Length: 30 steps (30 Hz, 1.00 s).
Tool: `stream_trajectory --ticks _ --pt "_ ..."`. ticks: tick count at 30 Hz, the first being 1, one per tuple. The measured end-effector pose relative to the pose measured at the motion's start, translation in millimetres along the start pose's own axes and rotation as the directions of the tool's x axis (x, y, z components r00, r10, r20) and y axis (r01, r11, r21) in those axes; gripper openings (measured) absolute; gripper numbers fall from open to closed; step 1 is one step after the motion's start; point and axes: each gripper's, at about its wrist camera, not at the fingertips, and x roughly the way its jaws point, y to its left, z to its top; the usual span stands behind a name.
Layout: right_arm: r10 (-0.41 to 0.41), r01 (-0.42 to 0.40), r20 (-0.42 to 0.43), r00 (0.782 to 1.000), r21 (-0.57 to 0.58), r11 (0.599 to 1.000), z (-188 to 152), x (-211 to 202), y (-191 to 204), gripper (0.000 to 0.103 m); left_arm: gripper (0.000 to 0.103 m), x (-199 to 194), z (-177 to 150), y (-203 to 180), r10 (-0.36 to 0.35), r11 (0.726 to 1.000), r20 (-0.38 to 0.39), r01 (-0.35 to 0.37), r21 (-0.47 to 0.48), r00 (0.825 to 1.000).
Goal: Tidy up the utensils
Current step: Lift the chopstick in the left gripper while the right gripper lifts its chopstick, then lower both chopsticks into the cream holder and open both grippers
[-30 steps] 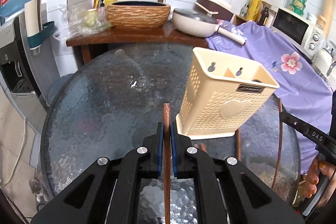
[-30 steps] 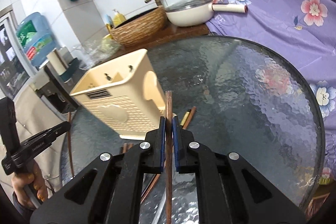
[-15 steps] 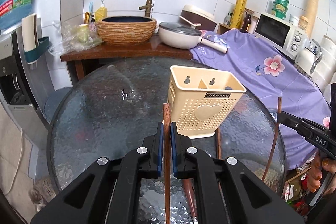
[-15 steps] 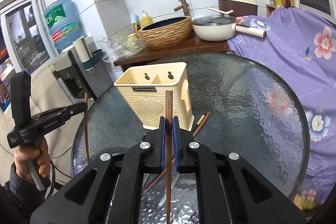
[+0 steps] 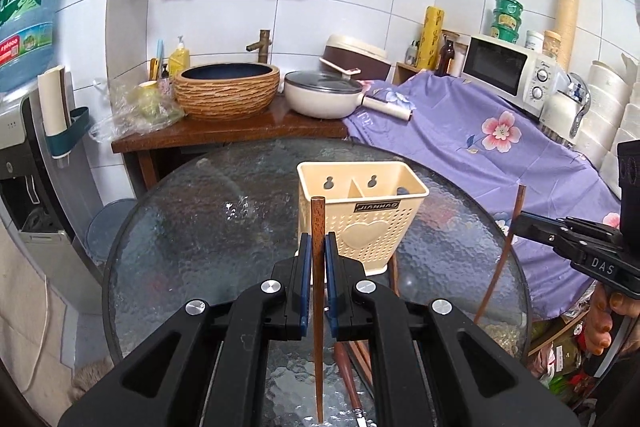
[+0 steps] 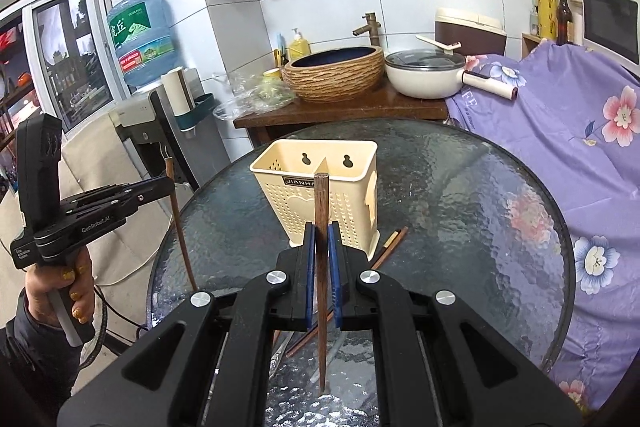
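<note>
Left gripper [image 5: 316,247] and right gripper [image 6: 321,239] each pinch an upright chopstick [image 5: 318,307] above the glass table [image 5: 180,247], near the cream holder [image 5: 362,211].

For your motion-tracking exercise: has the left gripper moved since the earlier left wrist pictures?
Yes. The left gripper, shut on a brown wooden chopstick, has risen and pulled back: the cream perforated plastic utensil holder looks smaller and farther.

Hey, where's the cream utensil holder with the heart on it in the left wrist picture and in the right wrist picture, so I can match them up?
Left wrist view: the utensil holder stands just right of centre on the glass table, behind the chopstick in the left gripper.
Right wrist view: it stands at centre, slightly left, behind the right gripper.
Shared landmark: the woven basin on the wooden counter beyond the table.
</note>
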Motion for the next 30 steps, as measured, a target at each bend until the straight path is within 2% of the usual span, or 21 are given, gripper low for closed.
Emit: stream_trajectory --ticks 14,23,30 --pt "0.008 -0.007 0.018 1.000 -0.056 0.998 25.7 -7.2 19.6 0.007 0.007 -18.5 26.0 -13.5 -0.028 0.999 0.051 0.027 0.026 0.998" --pt "0.011 -0.008 0.064 0.998 -0.050 0.999 81.6 -18.1 29.2 0.007 0.007 -41.2 74.4 -26.5 -0.048 0.998 0.124 0.043 0.045 0.991" --pt "-0.010 0.016 0.125 0.992 -0.051 0.999 133.6 -27.4 37.2 0.007 0.007 -59.8 129.3 -37.5 -0.033 0.999 0.211 0.025 0.038 0.977"
